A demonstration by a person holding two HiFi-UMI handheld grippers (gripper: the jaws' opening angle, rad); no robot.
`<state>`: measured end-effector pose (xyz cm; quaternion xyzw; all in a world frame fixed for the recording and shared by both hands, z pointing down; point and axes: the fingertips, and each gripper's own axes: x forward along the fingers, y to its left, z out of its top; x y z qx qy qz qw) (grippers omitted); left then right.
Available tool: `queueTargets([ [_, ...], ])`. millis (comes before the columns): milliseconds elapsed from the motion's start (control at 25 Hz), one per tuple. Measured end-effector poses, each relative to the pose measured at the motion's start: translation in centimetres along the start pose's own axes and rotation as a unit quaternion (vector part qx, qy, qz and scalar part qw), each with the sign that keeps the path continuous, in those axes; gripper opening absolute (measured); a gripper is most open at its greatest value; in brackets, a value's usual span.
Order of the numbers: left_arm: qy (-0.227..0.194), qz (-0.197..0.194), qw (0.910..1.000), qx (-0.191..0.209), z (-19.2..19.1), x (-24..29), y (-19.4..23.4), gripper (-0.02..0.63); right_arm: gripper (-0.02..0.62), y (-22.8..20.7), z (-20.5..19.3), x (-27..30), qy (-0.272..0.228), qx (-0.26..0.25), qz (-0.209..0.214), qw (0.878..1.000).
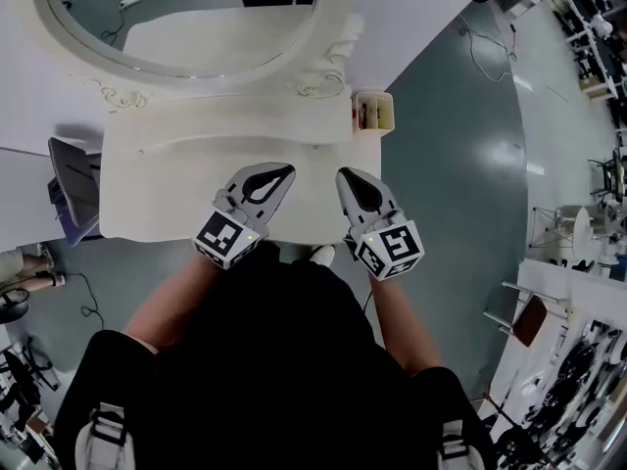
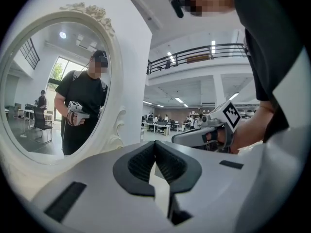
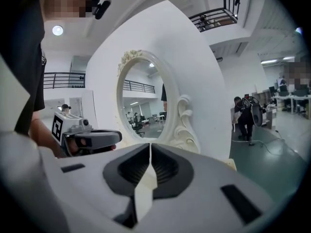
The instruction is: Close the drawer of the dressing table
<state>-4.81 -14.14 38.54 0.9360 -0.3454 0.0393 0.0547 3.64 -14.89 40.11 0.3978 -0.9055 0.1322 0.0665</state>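
Your left gripper (image 1: 280,175) and right gripper (image 1: 350,179) hang side by side, apart from each other, over the front edge of the dressing table (image 1: 186,155). Both point roughly level toward the mirror (image 1: 176,27). Each gripper view shows its 2 jaws brought together at the tips with nothing between them, so both tools are empty.

The table top lies just below and ahead of both tools, white, smooth and bare over most of its width. A small open box (image 1: 373,112) with a few things in it stands at the back corner, ahead of your right gripper and slightly to its right. The drawer itself cannot be made out: the front of the table sits under the grippers and your body, hidden from above.

The oval mirror in its carved white frame rises straight ahead of both tools, backed by a white panel (image 3: 194,72). A grey chair (image 1: 73,189) stands well to the left of your left gripper. To the right of your right gripper stretches a glossy grey-green floor (image 1: 441,164) where a person (image 3: 244,115) stands. Past the panel the room is a tall hall with a railed balcony (image 2: 204,52) and rows of desks (image 2: 160,126) far off
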Motion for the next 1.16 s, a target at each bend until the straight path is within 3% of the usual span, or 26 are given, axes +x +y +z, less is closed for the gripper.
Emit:
queueTargets([
  [480,-0.026,-0.003,0.9991,0.033,4.6,0.1,-3.6,-0.006,0.003,1.9,5.5,-5.3,-0.052,-0.051,0.028,0.997],
  [1160,-0.038,0.007,0.9987,0.034,6.2,-0.2,-4.4,-0.006,0.003,2.5,7.4,-6.4,-0.066,-0.063,0.041,0.995],
])
